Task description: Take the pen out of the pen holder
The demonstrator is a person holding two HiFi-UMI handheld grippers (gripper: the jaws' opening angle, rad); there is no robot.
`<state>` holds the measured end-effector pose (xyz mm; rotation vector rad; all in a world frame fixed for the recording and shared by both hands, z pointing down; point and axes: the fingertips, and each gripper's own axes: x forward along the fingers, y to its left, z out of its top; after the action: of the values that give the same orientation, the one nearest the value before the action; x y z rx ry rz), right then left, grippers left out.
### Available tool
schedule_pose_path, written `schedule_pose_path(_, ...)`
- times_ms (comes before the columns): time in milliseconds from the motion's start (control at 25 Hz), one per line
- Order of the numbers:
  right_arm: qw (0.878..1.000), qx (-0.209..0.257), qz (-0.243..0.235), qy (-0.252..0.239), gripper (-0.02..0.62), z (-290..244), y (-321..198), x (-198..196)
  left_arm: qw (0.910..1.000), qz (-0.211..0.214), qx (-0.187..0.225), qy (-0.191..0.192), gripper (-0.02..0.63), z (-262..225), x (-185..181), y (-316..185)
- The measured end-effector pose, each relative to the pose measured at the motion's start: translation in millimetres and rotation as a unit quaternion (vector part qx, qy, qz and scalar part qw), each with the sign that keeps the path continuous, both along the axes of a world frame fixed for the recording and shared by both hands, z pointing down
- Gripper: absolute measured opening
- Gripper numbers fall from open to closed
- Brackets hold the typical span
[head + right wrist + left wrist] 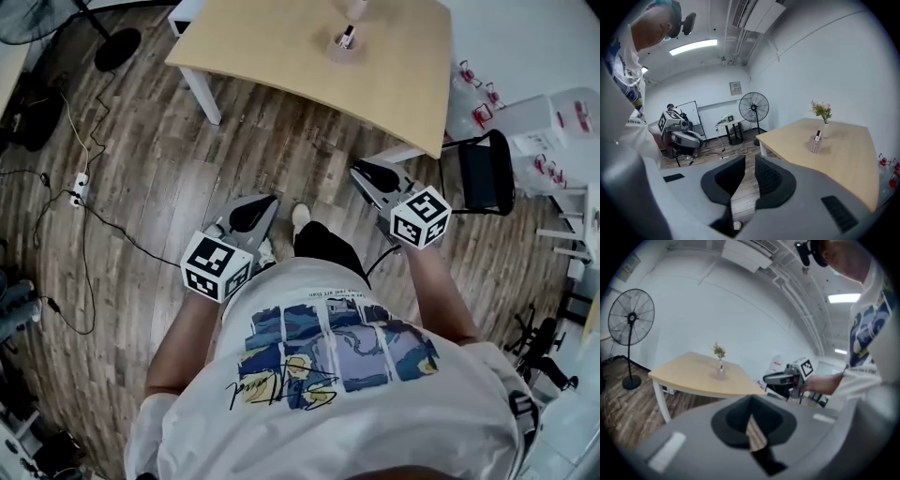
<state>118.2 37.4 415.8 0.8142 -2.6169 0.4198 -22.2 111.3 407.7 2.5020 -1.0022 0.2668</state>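
The pen (818, 134) stands in a pink mesh holder (815, 145) on the pale wood table (843, 154), just beside a small vase (824, 130) of flowers. Both grippers are well short of the table, over dark plank floor (187, 159). On the right gripper (750, 161) the 2 ribbed black pads (768, 176) stand a narrow gap apart, with only floor between them. The left gripper (751, 399) has its jaws meeting at the tips and holds nothing. A black chair (487, 171) sits by the table's near corner. A round pedestal fan (753, 107) stands off to the left, and a white power strip (81, 186) lies there with cables.

Matt pale wooden table (281, 47), worn plank floor (187, 169)
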Motion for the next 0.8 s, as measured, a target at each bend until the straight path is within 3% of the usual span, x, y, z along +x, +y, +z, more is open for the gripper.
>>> schedule_pose_path(440, 0.999, -0.014, 0.039, -0.009, 0.060, 22, -205, 37, 0.9991, -0.023, -0.024, -0.028, 0.009, 10, -9, -129)
schedule_pose_path(800, 0.999, -0.042, 0.019, -0.001, 0.077, 51, -369, 61, 0.9969, -0.050, -0.036, -0.049, 0.009, 1, 6, -242)
